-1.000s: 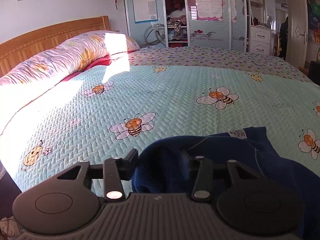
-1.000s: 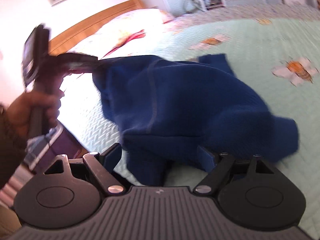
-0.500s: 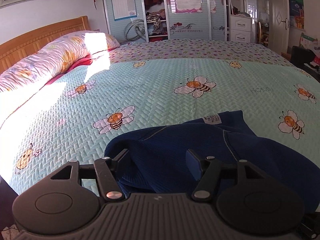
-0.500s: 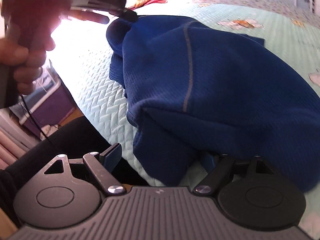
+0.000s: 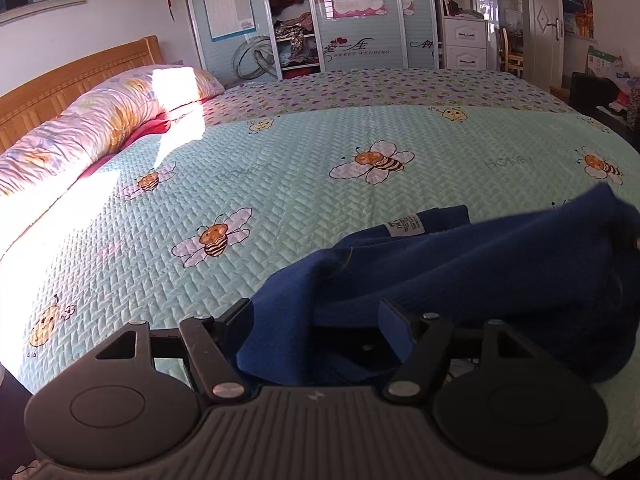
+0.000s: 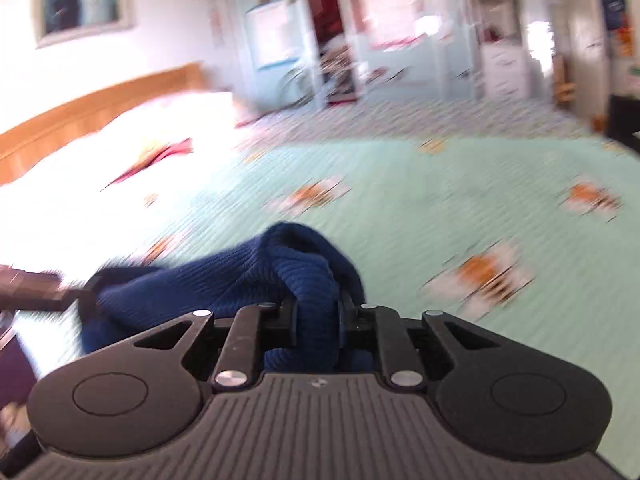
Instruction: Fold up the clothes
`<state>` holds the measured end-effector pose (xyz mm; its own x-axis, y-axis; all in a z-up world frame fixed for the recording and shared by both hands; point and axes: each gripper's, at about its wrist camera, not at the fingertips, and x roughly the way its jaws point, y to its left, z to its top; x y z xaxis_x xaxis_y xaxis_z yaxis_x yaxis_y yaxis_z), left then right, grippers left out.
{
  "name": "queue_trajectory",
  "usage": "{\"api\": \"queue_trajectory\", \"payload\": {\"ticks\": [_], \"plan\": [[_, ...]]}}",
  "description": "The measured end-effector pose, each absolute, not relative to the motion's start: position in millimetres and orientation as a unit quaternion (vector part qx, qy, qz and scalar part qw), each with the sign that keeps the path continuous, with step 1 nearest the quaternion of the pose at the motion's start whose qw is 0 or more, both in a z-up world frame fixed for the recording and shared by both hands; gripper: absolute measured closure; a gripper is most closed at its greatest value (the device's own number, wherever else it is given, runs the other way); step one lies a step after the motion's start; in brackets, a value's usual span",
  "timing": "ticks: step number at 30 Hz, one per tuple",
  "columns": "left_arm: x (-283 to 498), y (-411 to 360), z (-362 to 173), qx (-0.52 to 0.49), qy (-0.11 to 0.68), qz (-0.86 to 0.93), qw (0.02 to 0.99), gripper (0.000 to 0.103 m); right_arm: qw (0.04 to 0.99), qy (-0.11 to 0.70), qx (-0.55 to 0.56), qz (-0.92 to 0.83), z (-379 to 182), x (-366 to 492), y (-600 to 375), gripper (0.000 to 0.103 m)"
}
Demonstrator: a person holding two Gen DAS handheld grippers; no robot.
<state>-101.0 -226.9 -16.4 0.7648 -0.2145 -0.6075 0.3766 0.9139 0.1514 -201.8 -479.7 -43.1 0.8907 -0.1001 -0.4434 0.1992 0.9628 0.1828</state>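
Observation:
A dark blue knitted garment point(image 5: 460, 272) lies crumpled on the near part of the bee-print bedspread point(image 5: 280, 184), its white label point(image 5: 404, 226) facing up. My left gripper point(image 5: 318, 322) is low at the bed's near edge. Its jaws are opening and stand wide, with a fold of the garment lying loosely between them. In the blurred right wrist view my right gripper point(image 6: 316, 312) is closing, its pads pressing on a bunched roll of the blue garment point(image 6: 308, 264), which is raised off the bed. The garment's right side point(image 5: 600, 216) is pulled up into a peak.
A rolled floral quilt point(image 5: 100, 128) lies along the wooden headboard point(image 5: 60, 80) at the left, in bright sun. A wardrobe with sliding doors point(image 5: 360, 20) and a white door point(image 5: 544, 28) stand beyond the bed. Dark clutter sits at the far right point(image 5: 592, 92).
My right gripper has gone from wide open to clamped on a fold of the garment and has risen, swinging towards the room. My left jaws have spread wider. The garment's right side has lifted.

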Motion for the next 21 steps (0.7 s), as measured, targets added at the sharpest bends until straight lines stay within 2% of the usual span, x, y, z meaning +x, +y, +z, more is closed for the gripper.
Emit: {"api": "queue_trajectory", "payload": {"ticks": [3,5,7,12,16,19,20,21], "plan": [[-106.7,-242.1,-18.0,0.144,0.296,-0.186,0.926,0.031,0.968,0.184,0.075,-0.152,-36.8,-195.7,-509.6,0.083],[-111.2,-254.8,-23.2,0.158,0.296,-0.203,0.920,0.031,0.954,0.230,0.091,-0.169,-49.4,-186.9,-531.1,0.082],[-117.1,-265.2,-28.9,0.174,0.294,-0.221,0.914,0.031,0.941,0.242,0.159,-0.175,-66.5,-202.5,-543.0,0.078],[-130.1,-286.6,-45.2,0.228,0.269,-0.252,0.901,0.031,0.911,0.250,0.285,-0.165,-102.5,-239.9,-554.3,0.047],[-130.3,-303.6,-77.0,0.304,0.243,-0.227,0.893,0.026,0.911,0.258,0.288,-0.142,-108.8,-253.5,-536.4,0.041],[-116.3,-308.7,-99.8,0.316,0.258,-0.205,0.890,0.027,0.910,0.267,0.288,-0.135,-111.5,-258.2,-528.6,0.035],[-110.8,-308.3,-103.0,0.305,0.263,-0.211,0.890,0.028,0.908,0.271,0.290,-0.132,-113.0,-256.4,-527.9,0.035],[-105.4,-307.6,-105.2,0.293,0.267,-0.219,0.892,0.040,0.907,0.275,0.291,-0.130,-114.0,-254.7,-527.0,0.035]]}}
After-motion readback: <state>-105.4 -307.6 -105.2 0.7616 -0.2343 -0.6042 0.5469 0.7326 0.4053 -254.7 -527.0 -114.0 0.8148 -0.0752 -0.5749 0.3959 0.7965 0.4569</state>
